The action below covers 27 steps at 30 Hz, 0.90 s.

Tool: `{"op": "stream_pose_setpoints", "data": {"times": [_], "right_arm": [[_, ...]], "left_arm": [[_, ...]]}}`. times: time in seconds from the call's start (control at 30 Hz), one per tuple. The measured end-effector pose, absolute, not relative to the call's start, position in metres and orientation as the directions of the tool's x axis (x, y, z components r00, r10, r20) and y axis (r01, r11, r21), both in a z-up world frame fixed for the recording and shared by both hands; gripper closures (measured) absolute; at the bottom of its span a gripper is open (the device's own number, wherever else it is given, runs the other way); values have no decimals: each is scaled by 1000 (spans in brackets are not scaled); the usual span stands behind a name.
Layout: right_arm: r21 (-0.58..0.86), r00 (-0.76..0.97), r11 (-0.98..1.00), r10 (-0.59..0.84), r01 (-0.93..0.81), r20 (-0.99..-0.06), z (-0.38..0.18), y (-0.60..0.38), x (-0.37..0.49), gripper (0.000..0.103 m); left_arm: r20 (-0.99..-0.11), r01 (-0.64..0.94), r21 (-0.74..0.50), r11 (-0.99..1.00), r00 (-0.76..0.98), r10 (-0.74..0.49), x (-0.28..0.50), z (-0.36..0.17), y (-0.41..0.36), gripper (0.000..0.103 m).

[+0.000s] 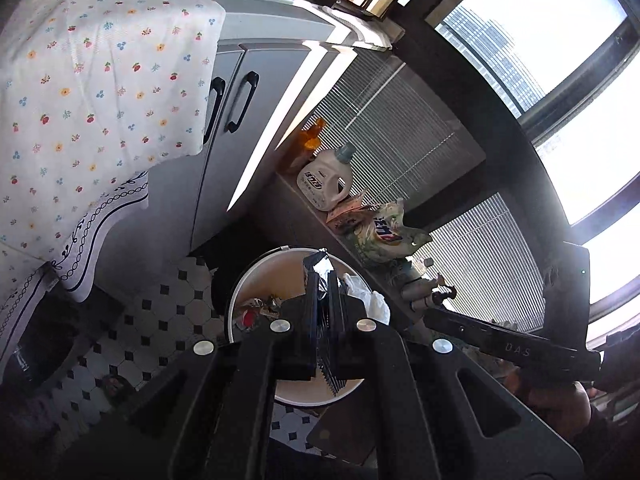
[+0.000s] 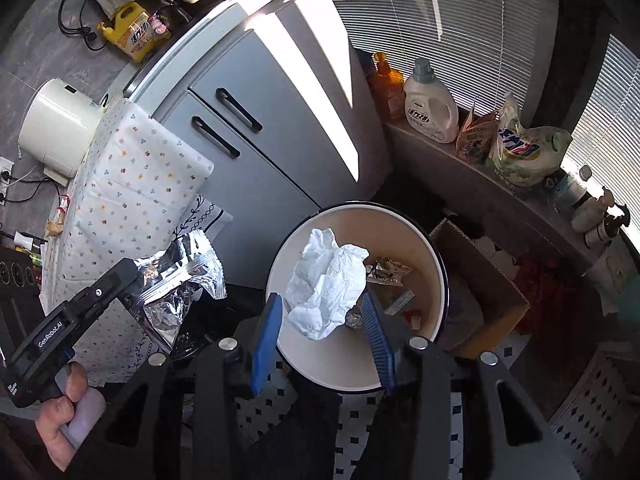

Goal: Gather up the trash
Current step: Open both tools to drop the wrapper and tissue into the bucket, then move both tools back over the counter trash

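Observation:
A round white trash bin (image 2: 436, 272) stands on the tiled floor, with wrappers inside. My right gripper (image 2: 322, 304) has blue fingers spread wide apart above the bin; a crumpled white tissue (image 2: 328, 284) sits between them without visible contact, whether falling or lying in the bin I cannot tell. My left gripper (image 1: 323, 280) is shut on a silver foil wrapper (image 1: 320, 270), held over the bin's (image 1: 240, 284) near side. The right wrist view shows the left gripper (image 2: 132, 276) gripping the foil wrapper (image 2: 176, 280) left of the bin. The tissue shows in the left wrist view (image 1: 370, 296).
Grey cabinet doors (image 2: 256, 140) stand behind the bin. A flowered cloth (image 2: 132, 176) hangs at the left. A ledge (image 2: 460, 168) holds detergent bottles (image 2: 430, 104) and bags. An open cardboard box (image 2: 492, 280) sits right of the bin. The floor is black-and-white tile (image 1: 160, 320).

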State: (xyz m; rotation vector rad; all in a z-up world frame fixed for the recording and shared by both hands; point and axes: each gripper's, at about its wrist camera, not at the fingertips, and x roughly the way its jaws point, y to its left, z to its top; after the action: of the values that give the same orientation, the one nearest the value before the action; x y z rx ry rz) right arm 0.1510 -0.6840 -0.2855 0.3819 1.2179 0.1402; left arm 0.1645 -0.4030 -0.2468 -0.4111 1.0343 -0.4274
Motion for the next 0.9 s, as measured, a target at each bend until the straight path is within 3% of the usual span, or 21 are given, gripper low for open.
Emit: {"op": "stream_pose_setpoints", "data": {"times": [0.23, 0.27, 0.33, 0.4, 0.7, 0.9], "right_arm": [[340, 360, 931, 273, 136, -892, -279, -701, 143, 61], [336, 366, 931, 266, 141, -892, -277, -705, 143, 61], [327, 380, 932, 250, 154, -891, -271, -710, 141, 61], [324, 393, 931, 239, 166, -888, -266, -715, 142, 61], [336, 430, 934, 255, 122, -866, -244, -692, 158, 59], [345, 457, 938, 309, -5, -834, -224, -635, 173, 45]], "left_arm": [[-734, 175, -547, 818, 369, -570, 172, -263, -429, 98], [-737, 181, -553, 813, 349, -579, 173, -265, -435, 95], [-735, 181, -567, 803, 329, -593, 176, -267, -442, 78], [-716, 174, -582, 795, 355, -602, 176, -263, -440, 52], [-716, 118, -526, 842, 473, -514, 179, -230, -383, 36], [-705, 16, -484, 875, 585, -401, 171, -199, -308, 31]]}}
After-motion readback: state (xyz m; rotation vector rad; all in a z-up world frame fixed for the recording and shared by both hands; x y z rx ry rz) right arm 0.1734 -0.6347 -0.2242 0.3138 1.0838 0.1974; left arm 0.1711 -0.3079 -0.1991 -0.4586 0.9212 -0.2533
